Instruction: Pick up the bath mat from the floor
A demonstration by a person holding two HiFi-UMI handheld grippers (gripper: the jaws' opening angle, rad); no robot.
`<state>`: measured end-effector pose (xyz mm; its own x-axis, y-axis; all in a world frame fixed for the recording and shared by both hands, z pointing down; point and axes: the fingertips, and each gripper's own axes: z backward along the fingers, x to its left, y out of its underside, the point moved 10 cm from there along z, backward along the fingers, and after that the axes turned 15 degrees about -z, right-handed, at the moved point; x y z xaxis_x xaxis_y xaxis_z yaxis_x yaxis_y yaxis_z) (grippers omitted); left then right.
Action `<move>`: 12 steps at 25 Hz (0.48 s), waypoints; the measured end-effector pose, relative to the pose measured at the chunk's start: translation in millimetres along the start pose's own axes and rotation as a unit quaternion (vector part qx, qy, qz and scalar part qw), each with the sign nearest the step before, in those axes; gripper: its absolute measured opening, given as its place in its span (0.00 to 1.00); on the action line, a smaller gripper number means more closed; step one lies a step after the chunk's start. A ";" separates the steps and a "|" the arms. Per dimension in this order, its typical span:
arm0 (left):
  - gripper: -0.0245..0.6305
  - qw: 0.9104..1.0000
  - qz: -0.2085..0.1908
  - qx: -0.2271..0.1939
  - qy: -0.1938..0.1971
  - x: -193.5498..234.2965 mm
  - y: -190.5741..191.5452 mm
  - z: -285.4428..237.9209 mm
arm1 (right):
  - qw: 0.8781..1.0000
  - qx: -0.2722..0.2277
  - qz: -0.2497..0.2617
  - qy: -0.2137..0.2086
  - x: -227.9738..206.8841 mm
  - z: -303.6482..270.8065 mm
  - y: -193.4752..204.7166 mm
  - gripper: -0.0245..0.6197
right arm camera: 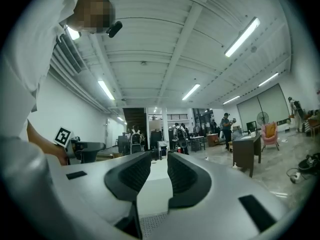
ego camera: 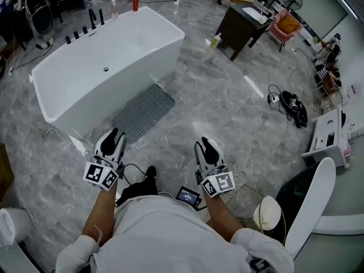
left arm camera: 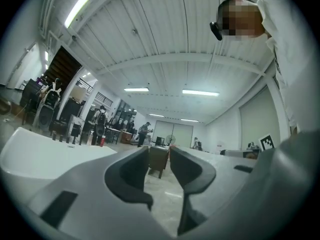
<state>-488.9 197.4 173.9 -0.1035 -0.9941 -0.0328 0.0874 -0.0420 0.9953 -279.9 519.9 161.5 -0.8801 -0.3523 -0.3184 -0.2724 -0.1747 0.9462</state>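
Observation:
The grey perforated bath mat [ego camera: 143,112] lies flat on the marble floor along the near side of the white bathtub [ego camera: 108,61]. Both grippers are held up close to the person's body, short of the mat and apart from it. My left gripper [ego camera: 112,138] is open with nothing between its jaws; its own view looks past the tub's rim [left arm camera: 30,154] into the hall. My right gripper [ego camera: 207,148] is also open and empty. A strip of the mat [right arm camera: 152,227] shows low between its jaws, with the tub [right arm camera: 155,184] behind it.
A dark desk [ego camera: 242,24] with a pink chair [ego camera: 286,26] stands at the back right. A black bag [ego camera: 293,107] and cables lie on the floor to the right. A white toilet [ego camera: 310,206] is at the near right. A red bottle [ego camera: 135,2] stands behind the tub. People stand far off.

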 end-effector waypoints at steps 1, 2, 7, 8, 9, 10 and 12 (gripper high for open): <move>0.25 1.000 0.003 0.001 -0.002 10.6 0.7 -10.7 | 1.000 0.001 0.001 -0.003 -4.1 -16.3 -3.8 0.23; 0.25 1.000 0.006 0.000 -0.003 21.7 1.5 -22.4 | 1.000 0.002 0.002 -0.007 -8.2 -33.3 -6.9 0.23; 0.25 1.000 0.018 0.003 -0.003 75.3 10.4 -62.6 | 1.000 0.020 0.007 -0.014 -15.7 -103.9 -9.8 0.23; 0.25 1.000 0.022 0.003 -0.004 87.4 12.5 -68.9 | 1.000 0.018 0.010 -0.013 -14.7 -115.8 -12.0 0.23; 0.25 1.000 0.027 0.001 -0.004 98.4 13.7 -76.7 | 1.000 0.014 0.013 -0.013 -14.5 -126.6 -15.5 0.23; 0.25 1.000 0.030 -0.004 -0.004 106.6 14.2 -85.7 | 1.000 0.012 0.018 -0.013 -16.0 -135.5 -19.4 0.23; 0.25 0.999 0.032 -0.015 -0.003 115.0 16.0 -105.0 | 1.000 0.010 0.025 -0.013 -25.7 -148.3 -24.9 0.23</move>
<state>-395.3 71.9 176.4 -0.1036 -0.9941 0.0318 0.1244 0.0188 0.9921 -192.8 396.9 137.7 -0.9024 -0.3370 -0.2686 -0.2344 -0.1393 0.9621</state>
